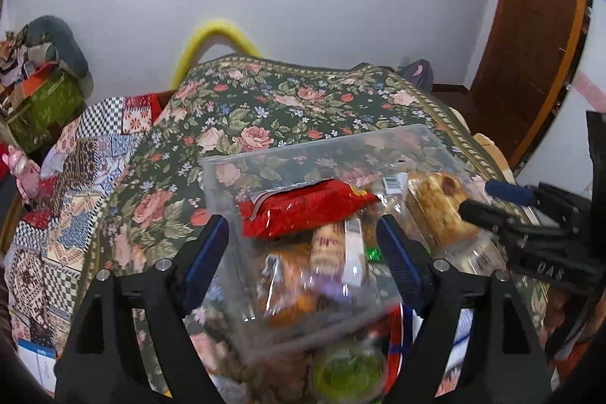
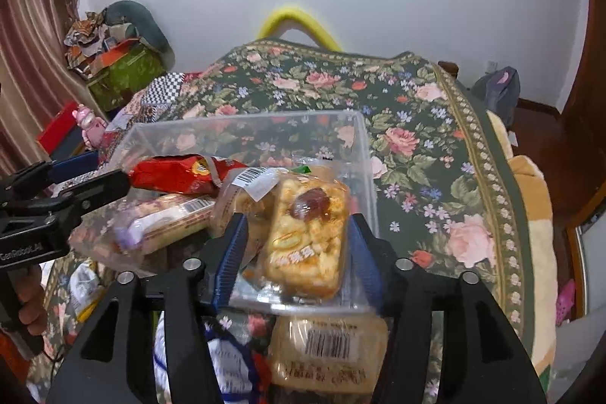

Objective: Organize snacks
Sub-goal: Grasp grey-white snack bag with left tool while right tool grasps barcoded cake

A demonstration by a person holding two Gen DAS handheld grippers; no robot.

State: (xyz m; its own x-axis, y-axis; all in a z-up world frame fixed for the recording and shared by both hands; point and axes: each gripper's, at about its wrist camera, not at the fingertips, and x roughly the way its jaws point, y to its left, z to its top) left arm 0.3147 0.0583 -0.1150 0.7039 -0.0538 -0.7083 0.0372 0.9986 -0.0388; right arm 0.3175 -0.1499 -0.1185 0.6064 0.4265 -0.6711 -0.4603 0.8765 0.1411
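A clear plastic bin [image 1: 325, 146] [image 2: 360, 154] stands on the floral tablecloth and holds several wrapped snacks. A red chip bag [image 1: 303, 211] [image 2: 174, 175] lies on top at its left. My left gripper [image 1: 305, 245] is open, its fingers straddling the bin's near left part above the snacks. My right gripper [image 2: 297, 245] is shut on a clear-wrapped yellow pastry with a brown date [image 2: 306, 237] [image 1: 439, 203], held over the bin's near right part. A long biscuit pack [image 2: 170, 222] lies to its left.
More wrapped snacks lie on the table in front of the bin: a barcode-labelled cake [image 2: 329, 351] and a green-lidded item [image 1: 348, 370]. The floral cloth [image 1: 288, 101] stretches beyond the bin. Boxes and clutter [image 2: 125, 67] sit far left. A wooden door [image 1: 530, 25] stands right.
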